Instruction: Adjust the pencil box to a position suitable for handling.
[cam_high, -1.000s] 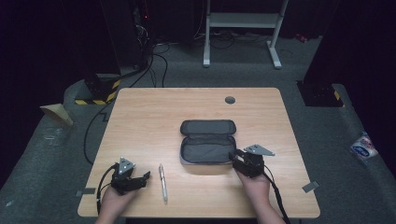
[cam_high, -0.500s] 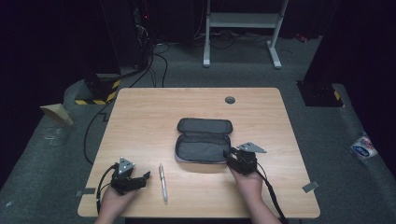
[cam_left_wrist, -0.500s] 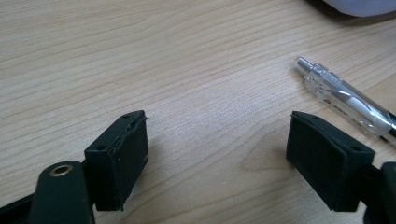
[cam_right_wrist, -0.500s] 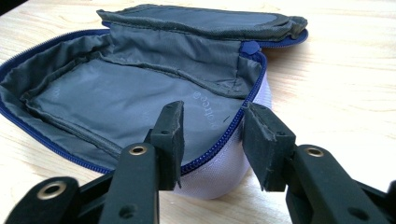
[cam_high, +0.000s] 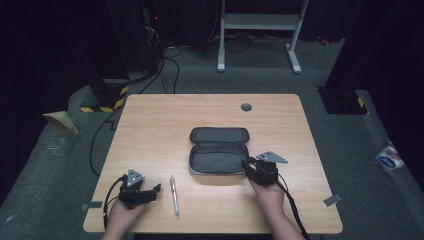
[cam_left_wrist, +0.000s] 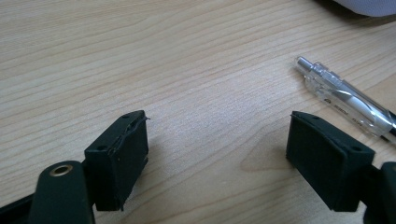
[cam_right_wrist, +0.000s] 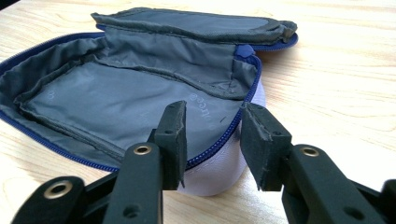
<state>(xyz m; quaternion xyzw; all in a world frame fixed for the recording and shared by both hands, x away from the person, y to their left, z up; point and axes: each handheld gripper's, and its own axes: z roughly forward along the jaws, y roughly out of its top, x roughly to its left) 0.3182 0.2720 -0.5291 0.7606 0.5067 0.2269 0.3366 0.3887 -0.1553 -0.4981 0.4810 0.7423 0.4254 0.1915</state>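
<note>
A: Where's the pouch?
B: The pencil case (cam_high: 218, 150) lies unzipped mid-table; the right gripper (cam_right_wrist: 212, 137) straddles its near rim, jaws part-open.
A: Left gripper (cam_left_wrist: 217, 154)?
B: Wide open, empty, beside 1 pen (cam_left_wrist: 348, 100)

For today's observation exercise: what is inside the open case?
The case shows grey lining and a blue zipper, nothing loose inside. Its near corner sits behind the right tongs, and any pocket contents stay hidden.
</note>
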